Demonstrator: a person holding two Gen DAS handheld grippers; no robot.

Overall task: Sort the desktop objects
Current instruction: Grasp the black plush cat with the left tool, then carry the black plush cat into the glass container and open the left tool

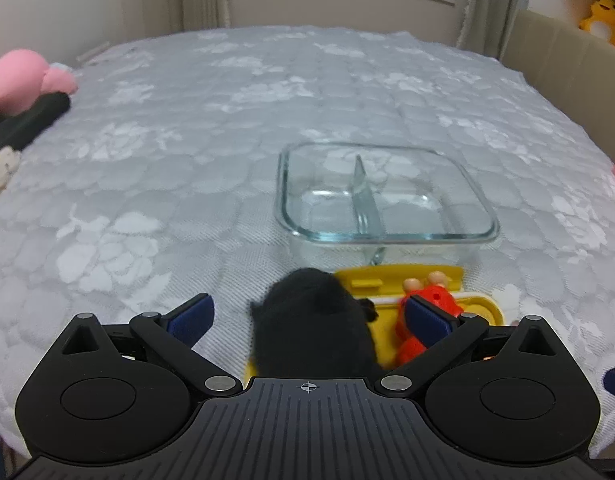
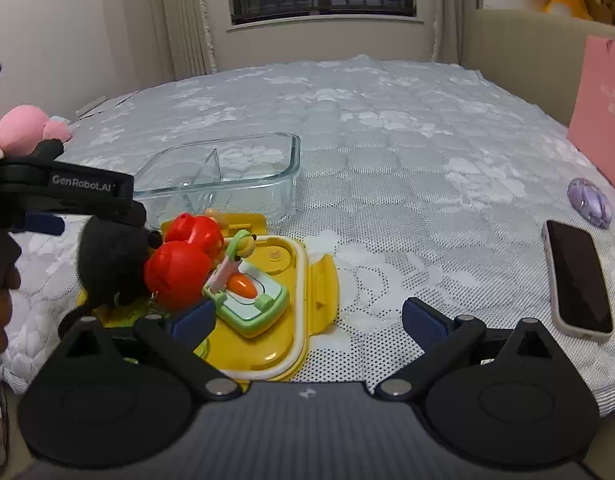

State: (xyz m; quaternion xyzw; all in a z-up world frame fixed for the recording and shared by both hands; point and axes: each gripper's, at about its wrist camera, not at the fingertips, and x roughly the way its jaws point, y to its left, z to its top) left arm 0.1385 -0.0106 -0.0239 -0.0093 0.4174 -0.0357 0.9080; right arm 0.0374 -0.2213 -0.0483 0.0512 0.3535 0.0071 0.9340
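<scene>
A yellow lid-like tray (image 2: 303,300) lies on the bed near the front edge. On it are a black plush toy (image 2: 107,264), a red figure toy (image 2: 179,268) and a green toy with an orange carrot (image 2: 247,292). My left gripper (image 1: 307,316) is open, its fingers either side of the black plush (image 1: 311,328), with the right finger against the red figure (image 1: 427,300). It also shows in the right wrist view (image 2: 67,196). My right gripper (image 2: 307,320) is open and empty over the tray's right edge. A clear glass divided container (image 1: 387,196) sits just beyond the tray.
A phone (image 2: 579,280) and a purple round object (image 2: 591,200) lie on the bed at the right. A pink bag (image 2: 603,112) stands at the far right. A pink plush (image 2: 19,128) lies at the left edge. The bed cover (image 2: 387,120) is grey-white with flowers.
</scene>
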